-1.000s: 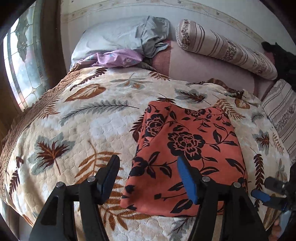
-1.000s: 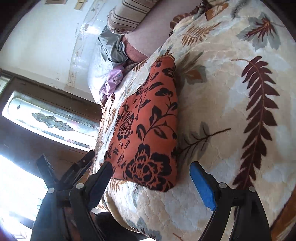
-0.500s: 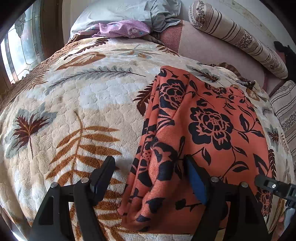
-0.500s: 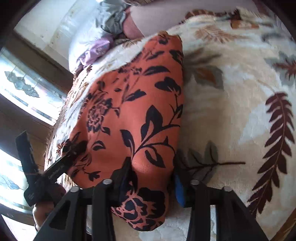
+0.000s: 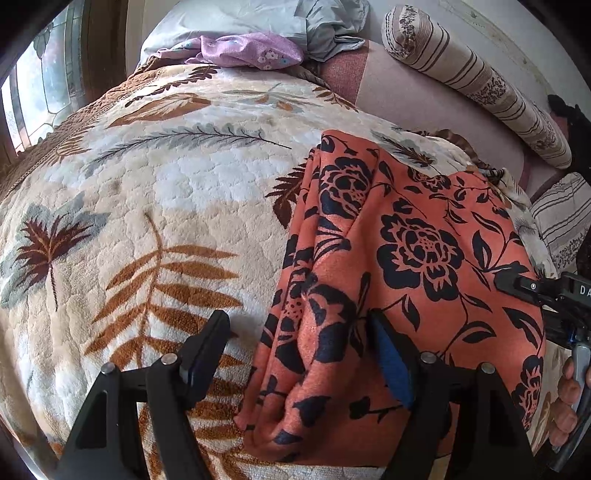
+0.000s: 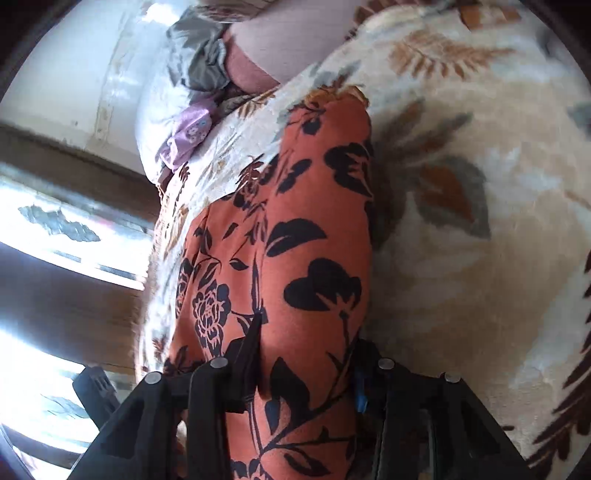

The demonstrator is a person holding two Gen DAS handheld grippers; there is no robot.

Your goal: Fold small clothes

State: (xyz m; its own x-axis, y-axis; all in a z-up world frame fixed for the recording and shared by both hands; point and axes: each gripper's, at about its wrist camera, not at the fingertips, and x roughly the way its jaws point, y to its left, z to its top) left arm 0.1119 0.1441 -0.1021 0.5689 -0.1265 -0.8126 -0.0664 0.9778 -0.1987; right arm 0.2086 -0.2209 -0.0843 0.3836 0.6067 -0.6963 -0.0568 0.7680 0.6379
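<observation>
An orange garment with black flowers (image 5: 406,258) lies folded on the leaf-patterned blanket (image 5: 166,206). My left gripper (image 5: 299,350) is open and straddles the garment's bunched near-left edge, one finger on the blanket, the other on the cloth. In the right wrist view the same garment (image 6: 306,258) fills the middle. My right gripper (image 6: 306,354) has its jaws closed in on the garment's near edge, with cloth bulging between them. The right gripper also shows in the left wrist view (image 5: 546,291) at the garment's right side.
A grey pillow (image 5: 240,22), a purple cloth (image 5: 247,51) and a striped bolster (image 5: 476,81) lie at the head of the bed. A stained-glass window (image 5: 33,96) is on the left. The blanket drops off at the near edge.
Both grippers moved forward onto the garment's near edge. The right jaws closed from wide open onto the cloth. The garment's left edge has bunched up.
</observation>
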